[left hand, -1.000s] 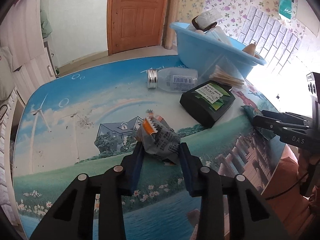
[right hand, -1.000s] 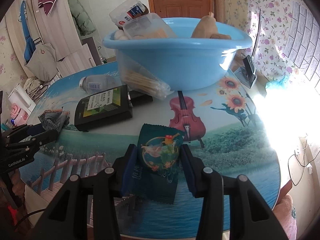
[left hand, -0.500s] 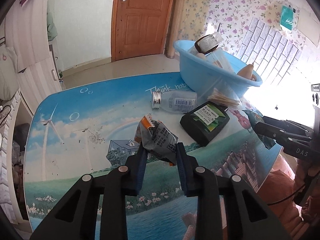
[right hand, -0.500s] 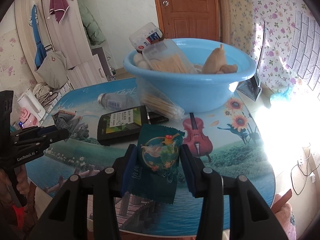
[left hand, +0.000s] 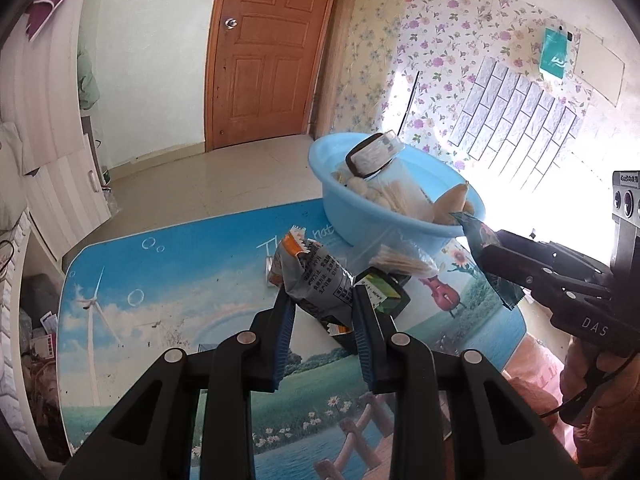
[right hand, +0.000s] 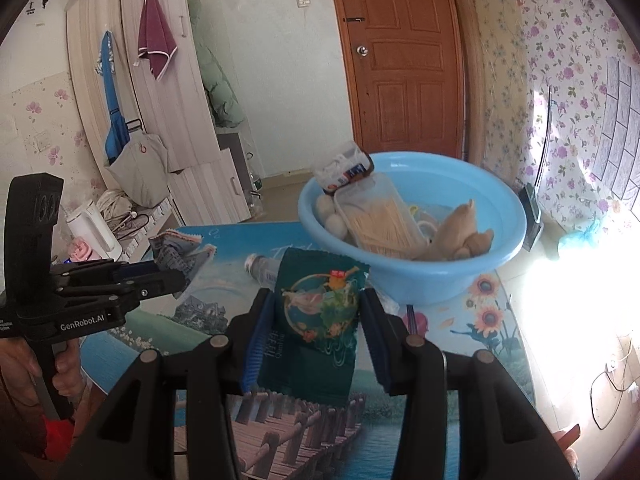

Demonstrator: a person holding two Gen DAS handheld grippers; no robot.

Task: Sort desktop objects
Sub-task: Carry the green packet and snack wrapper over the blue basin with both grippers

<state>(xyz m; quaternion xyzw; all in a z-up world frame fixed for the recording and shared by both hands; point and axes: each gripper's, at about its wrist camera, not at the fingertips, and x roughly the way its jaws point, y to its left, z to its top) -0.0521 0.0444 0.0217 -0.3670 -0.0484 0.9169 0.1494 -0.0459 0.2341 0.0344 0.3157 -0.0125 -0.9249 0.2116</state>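
Tabletop [left hand: 160, 280] shows printed scenery; each claw [left hand: 322, 300] [right hand: 316, 300] grips a packet.

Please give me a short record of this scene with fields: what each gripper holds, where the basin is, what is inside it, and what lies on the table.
left gripper: jaws shut on grey snack packet, lifted off the table
right gripper: jaws shut on green sachet, lifted
basin: blue, on the table's far side
basin contents: toothpick box, plush toy, others unclear
on the table: clear bottle, black packet
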